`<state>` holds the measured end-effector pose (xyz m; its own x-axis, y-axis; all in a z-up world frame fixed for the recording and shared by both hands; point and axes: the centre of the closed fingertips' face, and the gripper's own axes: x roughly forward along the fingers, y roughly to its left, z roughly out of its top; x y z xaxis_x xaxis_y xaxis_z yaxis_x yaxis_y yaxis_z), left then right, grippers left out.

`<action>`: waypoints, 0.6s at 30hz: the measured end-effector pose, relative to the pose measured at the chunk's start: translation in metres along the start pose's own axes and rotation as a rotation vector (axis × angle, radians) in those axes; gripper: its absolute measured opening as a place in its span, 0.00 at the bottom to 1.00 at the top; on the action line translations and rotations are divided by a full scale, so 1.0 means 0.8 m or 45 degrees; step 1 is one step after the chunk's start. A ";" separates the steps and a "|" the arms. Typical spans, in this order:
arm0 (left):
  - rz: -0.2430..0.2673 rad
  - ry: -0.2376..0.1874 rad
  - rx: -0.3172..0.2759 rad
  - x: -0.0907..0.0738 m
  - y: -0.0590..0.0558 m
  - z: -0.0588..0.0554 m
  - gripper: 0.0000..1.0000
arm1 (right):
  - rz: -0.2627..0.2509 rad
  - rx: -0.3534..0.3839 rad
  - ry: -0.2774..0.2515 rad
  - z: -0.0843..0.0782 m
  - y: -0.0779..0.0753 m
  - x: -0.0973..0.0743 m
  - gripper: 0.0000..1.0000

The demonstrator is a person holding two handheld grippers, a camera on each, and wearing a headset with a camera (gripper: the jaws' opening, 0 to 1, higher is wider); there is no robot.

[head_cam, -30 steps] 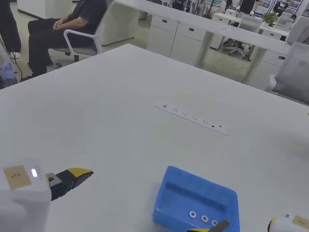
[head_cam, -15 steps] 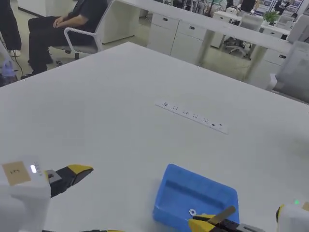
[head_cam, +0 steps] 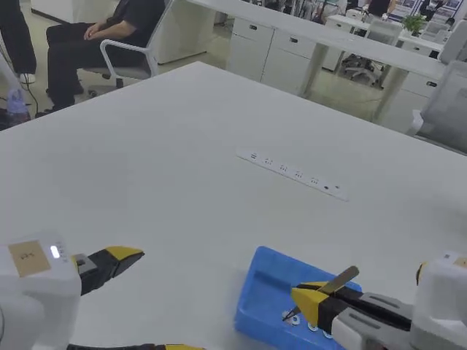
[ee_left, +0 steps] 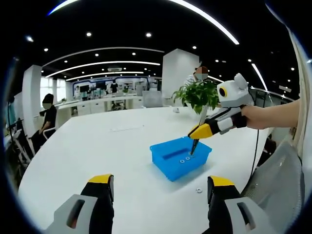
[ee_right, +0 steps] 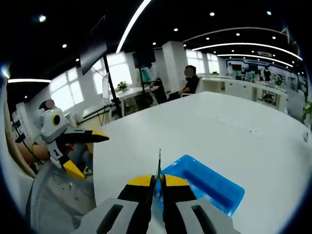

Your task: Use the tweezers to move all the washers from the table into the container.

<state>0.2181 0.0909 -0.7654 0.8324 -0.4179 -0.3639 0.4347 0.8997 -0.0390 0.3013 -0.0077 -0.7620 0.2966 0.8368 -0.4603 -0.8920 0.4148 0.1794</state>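
Left gripper view: we are noting the right gripper (ee_left: 199,131) clamping the tweezers (ee_left: 193,146) inside the container (ee_left: 168,170) beyond the left gripper (ee_left: 158,181)'s wide-spread fingers (ee_left: 102,181), one washer (ee_left: 199,189) lying nearer them, and advising a low release.

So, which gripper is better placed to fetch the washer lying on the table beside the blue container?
The right gripper, probably: it is shut on the tweezers, whose tips are at the container, near that washer. The left gripper is open and holds nothing.
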 end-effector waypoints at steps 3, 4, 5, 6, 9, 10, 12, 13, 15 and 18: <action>0.000 0.001 -0.001 0.000 0.000 0.000 0.80 | -0.002 -0.011 0.007 0.002 -0.005 0.006 0.03; -0.001 -0.001 -0.002 0.000 0.000 0.000 0.80 | -0.002 -0.015 0.010 0.002 -0.008 0.008 0.03; 0.000 0.000 -0.001 0.000 0.000 0.000 0.80 | -0.003 -0.018 0.011 0.002 -0.009 0.010 0.03; 0.000 0.001 -0.002 0.000 0.000 0.000 0.80 | -0.003 -0.022 0.010 0.002 -0.011 0.012 0.03; 0.000 0.001 -0.002 0.000 0.000 0.000 0.80 | 0.000 -0.023 0.020 0.000 -0.016 0.017 0.03; 0.000 0.001 -0.002 0.000 0.000 0.000 0.80 | 0.001 -0.021 0.028 -0.002 -0.018 0.019 0.03; -0.001 0.003 -0.002 0.000 0.000 0.000 0.80 | 0.000 -0.020 0.034 -0.004 -0.021 0.022 0.03; -0.001 0.003 -0.001 0.000 0.000 0.000 0.80 | -0.001 -0.019 0.035 -0.004 -0.023 0.023 0.03; -0.002 0.004 -0.002 0.000 -0.001 0.000 0.80 | -0.004 -0.015 0.034 -0.006 -0.027 0.026 0.03; -0.003 0.004 0.000 0.001 -0.001 0.000 0.79 | -0.007 -0.010 0.048 -0.009 -0.033 0.032 0.03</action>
<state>0.2182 0.0902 -0.7657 0.8303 -0.4195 -0.3669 0.4364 0.8989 -0.0400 0.3297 0.0004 -0.7847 0.2884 0.8204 -0.4937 -0.8933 0.4161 0.1697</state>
